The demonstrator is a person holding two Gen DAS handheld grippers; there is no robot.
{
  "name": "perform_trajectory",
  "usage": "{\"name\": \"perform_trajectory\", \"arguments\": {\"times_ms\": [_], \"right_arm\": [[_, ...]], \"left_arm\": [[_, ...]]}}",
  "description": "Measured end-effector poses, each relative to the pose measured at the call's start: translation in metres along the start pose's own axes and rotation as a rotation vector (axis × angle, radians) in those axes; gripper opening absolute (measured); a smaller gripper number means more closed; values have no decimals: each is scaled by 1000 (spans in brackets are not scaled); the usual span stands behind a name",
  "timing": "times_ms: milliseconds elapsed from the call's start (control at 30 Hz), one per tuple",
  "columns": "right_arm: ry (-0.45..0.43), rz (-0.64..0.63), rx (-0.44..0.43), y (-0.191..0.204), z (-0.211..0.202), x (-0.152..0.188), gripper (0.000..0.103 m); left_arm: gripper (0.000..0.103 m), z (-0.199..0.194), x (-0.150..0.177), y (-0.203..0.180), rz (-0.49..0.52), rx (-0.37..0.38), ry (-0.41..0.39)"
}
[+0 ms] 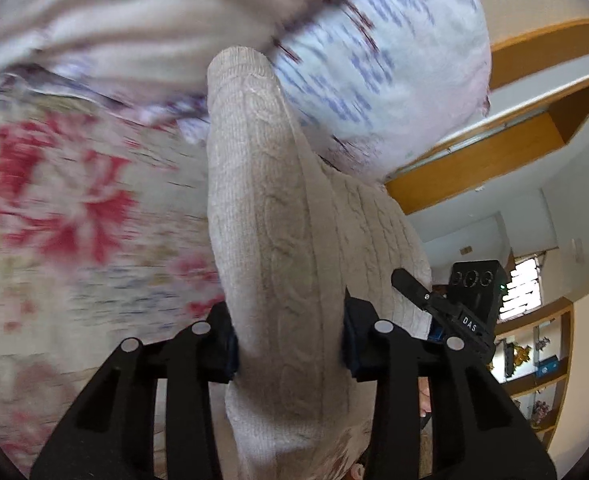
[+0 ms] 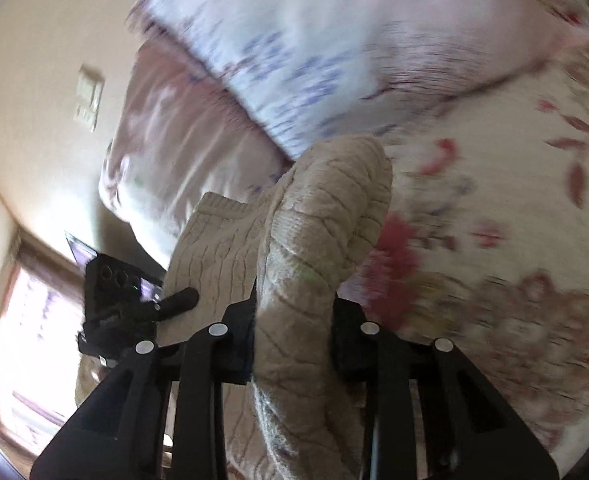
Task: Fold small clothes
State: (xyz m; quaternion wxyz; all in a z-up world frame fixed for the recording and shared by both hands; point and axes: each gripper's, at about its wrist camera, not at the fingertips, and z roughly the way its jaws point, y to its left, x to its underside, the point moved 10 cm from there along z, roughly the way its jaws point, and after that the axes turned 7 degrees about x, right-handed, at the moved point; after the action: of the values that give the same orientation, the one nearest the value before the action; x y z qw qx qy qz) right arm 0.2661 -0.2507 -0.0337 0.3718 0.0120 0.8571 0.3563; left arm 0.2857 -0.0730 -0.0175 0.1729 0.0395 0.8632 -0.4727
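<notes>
left hand-held gripper (image 1: pixel 290 350) grasping knit sweater (image 1: pixel 278 220) | right hand-held gripper (image 2: pixel 292 346) likewise (bunched fold)

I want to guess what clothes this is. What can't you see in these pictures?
- Knitted garment: both views show only bunched folds between the tongs, so its type is unclear.
- Flowered bedspread: motion-blurred in both views.
- Shelf items: too small, left view.
- Person's hands: outside both frames.

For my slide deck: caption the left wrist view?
Left gripper clamps a cream cable-knit sweater above a floral bedspread.
</notes>
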Motion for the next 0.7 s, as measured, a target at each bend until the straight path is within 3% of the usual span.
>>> {"name": "perform_trajectory", "arguments": {"times_ms": [100,200,267,367,600,633,700], "right_arm": [[9,-65,33,15,27,9,29],[99,-29,121,0,69,22,30],[115,24,133,-13,78,22,37],[145,72,112,-20,70,18,39],[77,121,95,-24,55,-13,42],[81,121,95,-24,58,-15,41],[73,82,117,-20,67,-19,15]], "left_arm": [[41,-24,-8,33,-25,-67,-8],[43,-27,-10,74,-102,-129,7],[45,-24,-7,92,-163,-75,-4],[47,-27,-9,91,-130,-78,-21],[52,-43,1,81,-65,-149,-50],[52,-46,2,82,-67,-151,-54],[52,-48,6,79,-67,-156,-62]]}}
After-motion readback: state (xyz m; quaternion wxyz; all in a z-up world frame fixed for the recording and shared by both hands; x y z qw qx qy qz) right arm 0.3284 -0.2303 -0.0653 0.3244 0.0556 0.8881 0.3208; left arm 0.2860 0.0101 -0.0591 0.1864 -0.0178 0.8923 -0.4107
